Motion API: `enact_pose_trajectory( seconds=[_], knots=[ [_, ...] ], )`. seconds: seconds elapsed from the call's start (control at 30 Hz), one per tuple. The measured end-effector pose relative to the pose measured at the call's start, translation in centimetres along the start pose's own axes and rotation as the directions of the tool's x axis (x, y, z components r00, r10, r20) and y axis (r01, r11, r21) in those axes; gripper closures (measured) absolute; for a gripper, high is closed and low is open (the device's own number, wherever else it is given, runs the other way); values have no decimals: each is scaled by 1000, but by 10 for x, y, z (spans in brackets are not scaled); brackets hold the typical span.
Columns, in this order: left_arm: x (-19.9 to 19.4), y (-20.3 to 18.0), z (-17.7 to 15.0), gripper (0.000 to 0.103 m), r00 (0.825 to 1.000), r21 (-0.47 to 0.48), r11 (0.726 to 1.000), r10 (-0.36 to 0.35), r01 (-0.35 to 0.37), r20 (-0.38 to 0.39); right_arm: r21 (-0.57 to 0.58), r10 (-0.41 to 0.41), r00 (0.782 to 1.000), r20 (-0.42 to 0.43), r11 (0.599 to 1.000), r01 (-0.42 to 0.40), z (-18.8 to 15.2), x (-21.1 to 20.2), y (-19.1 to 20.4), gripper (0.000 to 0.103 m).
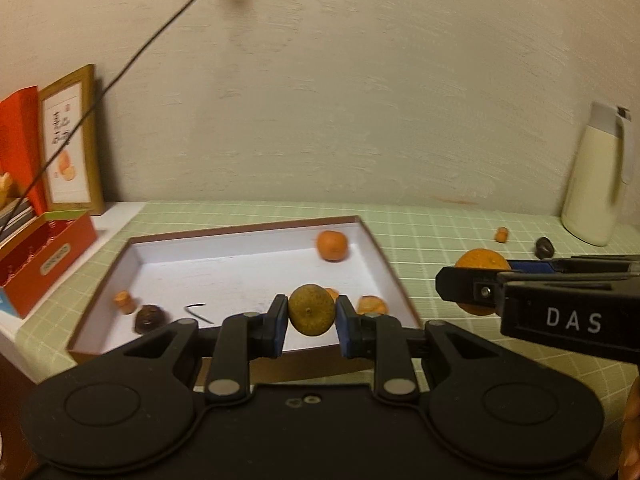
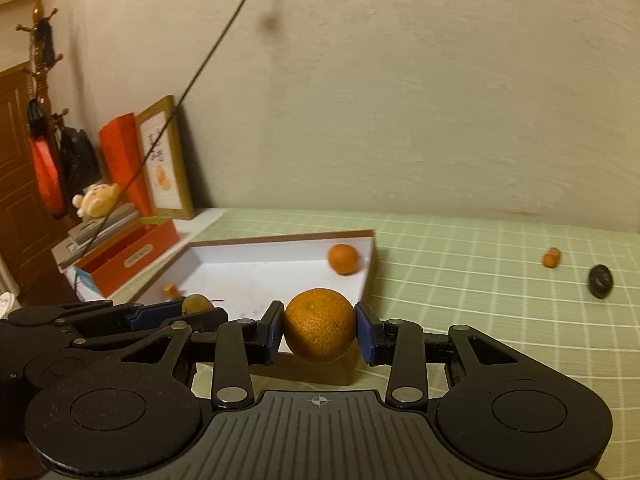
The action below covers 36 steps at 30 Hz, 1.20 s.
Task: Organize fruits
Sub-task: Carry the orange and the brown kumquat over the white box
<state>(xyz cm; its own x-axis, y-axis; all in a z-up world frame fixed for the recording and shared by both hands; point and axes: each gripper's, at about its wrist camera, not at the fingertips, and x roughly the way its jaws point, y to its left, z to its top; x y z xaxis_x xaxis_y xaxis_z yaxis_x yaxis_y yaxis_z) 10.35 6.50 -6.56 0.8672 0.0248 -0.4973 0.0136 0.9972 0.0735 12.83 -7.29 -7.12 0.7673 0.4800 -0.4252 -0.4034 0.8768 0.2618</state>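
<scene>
My left gripper [image 1: 312, 316] pinches the little green fruit [image 1: 311, 314] over the white box [image 1: 224, 268] and my right gripper [image 2: 319, 326] squeezes the orange [image 2: 320, 324] near its edge, so a bump could make either fall and roll away.

3 oranges [image 2: 320, 325], 1 green fruit [image 1: 311, 310], 2 dark fruits [image 1: 149, 319]

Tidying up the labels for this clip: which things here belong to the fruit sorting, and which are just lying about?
Job: green fruit, big orange, tray, orange in tray, small orange piece, dark fruit.
Lying about: jug, framed picture, red box, plush toy.
</scene>
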Motion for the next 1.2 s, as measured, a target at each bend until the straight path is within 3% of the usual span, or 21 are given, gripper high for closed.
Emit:
enact_pose_trajectory(
  seconds=[0.67,1.2],
  knots=[
    [2,83,5,87,990,-120,983,139,-137,6,-49,65,998,6,997,-65,4,37,44,64],
    [48,128,12,87,981,-140,971,186,-192,-60,17,-43,999,-30,999,44,20,98,17,64]
  ],
)
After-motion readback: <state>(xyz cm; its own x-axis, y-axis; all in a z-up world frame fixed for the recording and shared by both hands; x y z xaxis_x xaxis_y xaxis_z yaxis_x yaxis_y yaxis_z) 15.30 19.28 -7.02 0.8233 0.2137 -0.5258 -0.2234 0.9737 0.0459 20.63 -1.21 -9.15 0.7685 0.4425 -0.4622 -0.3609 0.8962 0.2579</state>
